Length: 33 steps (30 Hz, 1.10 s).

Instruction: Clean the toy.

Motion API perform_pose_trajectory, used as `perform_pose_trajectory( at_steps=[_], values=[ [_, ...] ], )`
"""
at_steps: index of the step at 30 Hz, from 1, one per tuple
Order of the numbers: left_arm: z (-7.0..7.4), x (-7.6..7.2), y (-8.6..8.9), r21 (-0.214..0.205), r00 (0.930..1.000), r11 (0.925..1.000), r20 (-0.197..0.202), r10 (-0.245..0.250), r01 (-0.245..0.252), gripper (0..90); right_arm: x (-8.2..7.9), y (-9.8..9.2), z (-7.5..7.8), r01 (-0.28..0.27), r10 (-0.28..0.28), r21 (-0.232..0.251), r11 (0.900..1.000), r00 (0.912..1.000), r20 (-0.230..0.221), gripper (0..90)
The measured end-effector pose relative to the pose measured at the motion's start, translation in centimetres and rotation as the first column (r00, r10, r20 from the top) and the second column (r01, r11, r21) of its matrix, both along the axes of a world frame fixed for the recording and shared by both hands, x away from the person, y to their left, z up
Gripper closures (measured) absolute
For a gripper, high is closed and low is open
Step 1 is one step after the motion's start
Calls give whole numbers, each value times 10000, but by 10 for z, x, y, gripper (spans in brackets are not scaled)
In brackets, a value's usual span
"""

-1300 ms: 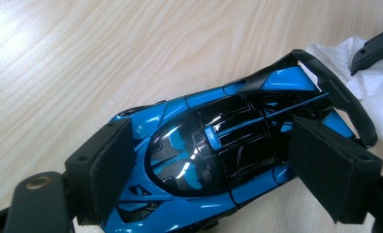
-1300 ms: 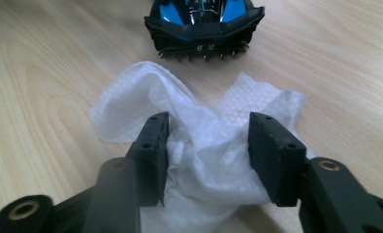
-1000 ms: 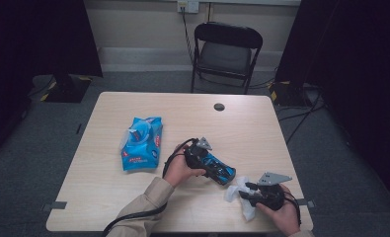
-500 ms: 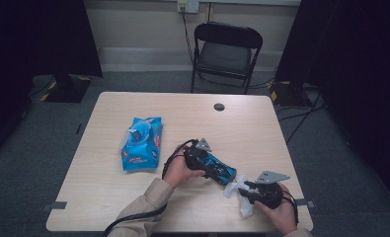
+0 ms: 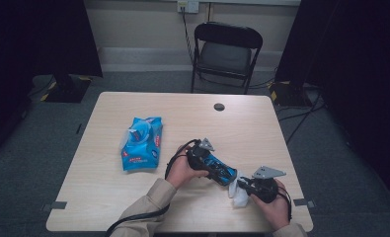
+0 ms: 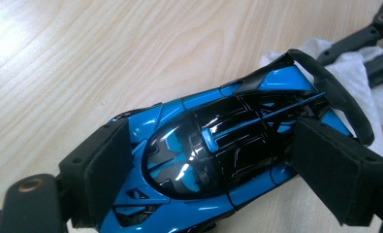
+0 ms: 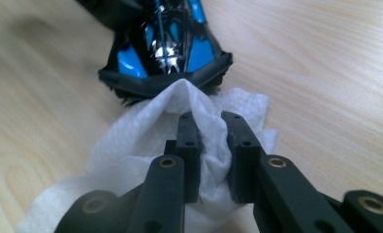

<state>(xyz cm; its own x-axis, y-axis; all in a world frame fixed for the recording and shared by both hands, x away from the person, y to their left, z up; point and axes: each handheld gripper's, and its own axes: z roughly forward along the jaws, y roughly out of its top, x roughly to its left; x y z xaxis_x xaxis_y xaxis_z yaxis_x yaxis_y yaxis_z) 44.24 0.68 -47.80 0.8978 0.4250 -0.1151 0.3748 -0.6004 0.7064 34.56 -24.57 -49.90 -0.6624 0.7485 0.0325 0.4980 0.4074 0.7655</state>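
Blue toy car [image 6: 218, 160] sits near the worktop's [image 5: 133, 207] front right corner, pinched across its body by my left fingers [image 6: 106, 170]. My right fingers [image 7: 186, 145] have just been closing and now pinch a white wipe [image 7: 131, 145] touching its rear.

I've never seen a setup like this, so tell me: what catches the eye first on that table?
A glossy blue and black toy car stands out near the table's front edge, clamped between the padded jaws of the left gripper. At its rear wing, the right gripper has just been closing its jaws on a bunched white wipe. Farther left on the wooden table lies a blue pack of wipes.
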Motion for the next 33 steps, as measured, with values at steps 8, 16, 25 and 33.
perform_pose_trajectory(
  at_steps=[8, 16, 25, 33],
  values=[
    [0, -3, -7, -16, 9987, 9994, 386, -337, 338, 148, 6, 3, -3, 125, -125, 107, 9999, 9999, 6, 777],
    [-1, -3, -10, 22, 9987, 9996, 433, -272, 271, 144, 4, 1, 2, 20, -19, 298, 9996, 10000, -7, 570],
    [0, -4, -11, 115, 9986, 9995, 444, -287, 282, 144, -9, -7, 17, 50, -51, -123, 9999, 9999, -150, 538],
    [-1, -4, -11, 76, 9987, 9996, 432, -259, 256, 144, -4, -8, 7, 315, -330, -423, 9986, 9988, -352, 821]
  ],
)
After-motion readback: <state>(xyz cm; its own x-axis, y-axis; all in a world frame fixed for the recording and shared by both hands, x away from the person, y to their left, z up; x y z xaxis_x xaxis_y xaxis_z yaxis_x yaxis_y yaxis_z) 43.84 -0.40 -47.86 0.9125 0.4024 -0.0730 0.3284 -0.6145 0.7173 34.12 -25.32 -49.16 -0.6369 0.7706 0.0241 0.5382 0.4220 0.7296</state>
